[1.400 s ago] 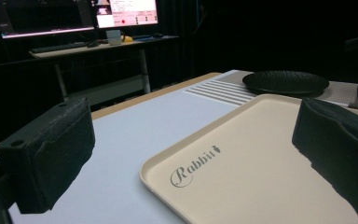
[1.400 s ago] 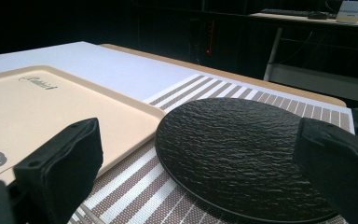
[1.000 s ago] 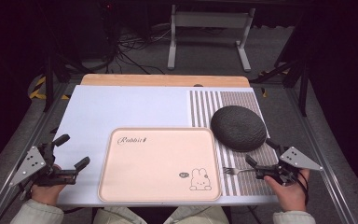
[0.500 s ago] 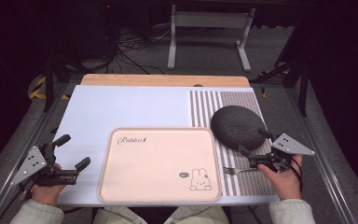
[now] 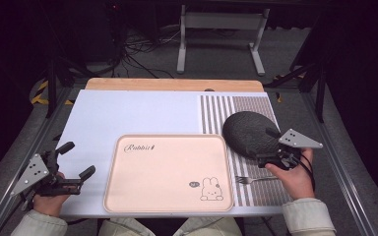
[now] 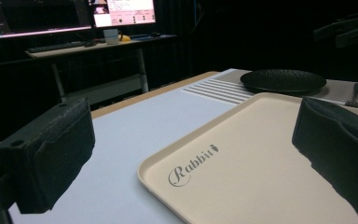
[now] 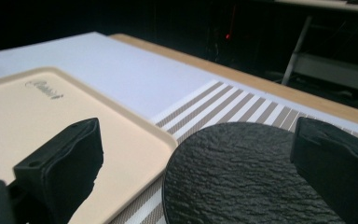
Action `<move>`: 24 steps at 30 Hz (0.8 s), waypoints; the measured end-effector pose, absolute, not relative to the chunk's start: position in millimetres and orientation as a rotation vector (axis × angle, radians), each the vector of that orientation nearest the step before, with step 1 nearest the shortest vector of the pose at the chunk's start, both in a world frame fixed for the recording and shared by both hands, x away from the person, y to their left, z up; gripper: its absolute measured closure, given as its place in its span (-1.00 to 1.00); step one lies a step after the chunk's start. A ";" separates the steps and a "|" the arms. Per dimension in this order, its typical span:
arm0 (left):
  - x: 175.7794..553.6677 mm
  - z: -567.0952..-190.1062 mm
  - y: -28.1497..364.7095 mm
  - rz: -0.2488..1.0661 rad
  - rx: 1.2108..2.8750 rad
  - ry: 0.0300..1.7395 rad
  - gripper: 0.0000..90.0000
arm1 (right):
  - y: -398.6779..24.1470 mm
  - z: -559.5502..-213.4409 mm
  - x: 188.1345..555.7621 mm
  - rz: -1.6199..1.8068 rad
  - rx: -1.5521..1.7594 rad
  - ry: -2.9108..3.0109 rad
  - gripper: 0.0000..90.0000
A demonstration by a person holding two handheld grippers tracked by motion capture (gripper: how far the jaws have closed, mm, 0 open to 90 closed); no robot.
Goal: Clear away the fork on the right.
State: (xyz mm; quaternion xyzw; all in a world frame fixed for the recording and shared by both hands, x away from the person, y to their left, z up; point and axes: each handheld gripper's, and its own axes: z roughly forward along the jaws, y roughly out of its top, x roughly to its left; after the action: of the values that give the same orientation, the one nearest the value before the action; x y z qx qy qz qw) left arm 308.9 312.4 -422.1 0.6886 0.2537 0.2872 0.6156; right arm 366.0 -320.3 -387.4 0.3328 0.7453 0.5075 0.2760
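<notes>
The person's right gripper (image 5: 269, 147) is hovering over the near rim of the black plate (image 5: 250, 133), its fingers spread wide with nothing between them. In the right gripper view the plate (image 7: 247, 172) is lying just ahead of and below the two open fingers (image 7: 65, 163), its rough dark surface reaching in between them; whether either finger is touching it I cannot tell. The plate is sitting on the striped mat (image 5: 256, 110) toward the right edge of the counter (image 5: 128, 113), just beside the beige tray (image 5: 167, 172) near the front edge. A fork (image 5: 253, 180) is lying on the mat nearer the front edge, between the tray and the right hand (image 5: 295, 177).

The left gripper (image 5: 71, 162) is resting near the front left corner of the counter, its fingers also open and empty, pointing across the tray (image 6: 242, 168) toward the plate (image 6: 283, 80).
</notes>
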 end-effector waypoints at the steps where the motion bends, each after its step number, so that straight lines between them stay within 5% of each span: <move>1: 308.9 -422.1 312.4 0.661 1.588 0.584 -1.00 | -319.7 -386.3 367.4 1.327 0.881 2.030 -0.93; 7: 308.9 -422.2 312.1 0.663 1.589 0.586 -1.00 | -317.2 -372.2 371.7 1.139 0.784 2.186 -0.76; 24: 309.0 -422.3 312.1 0.662 1.590 0.587 -1.00 | -307.8 -343.2 376.6 0.710 0.521 2.531 -0.65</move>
State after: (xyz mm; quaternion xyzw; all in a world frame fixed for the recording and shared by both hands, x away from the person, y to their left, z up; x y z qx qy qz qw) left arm 309.0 312.1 -422.3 0.6898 0.2546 0.2873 0.6139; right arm 376.6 -307.8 -343.2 0.1892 0.9194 0.2580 0.2289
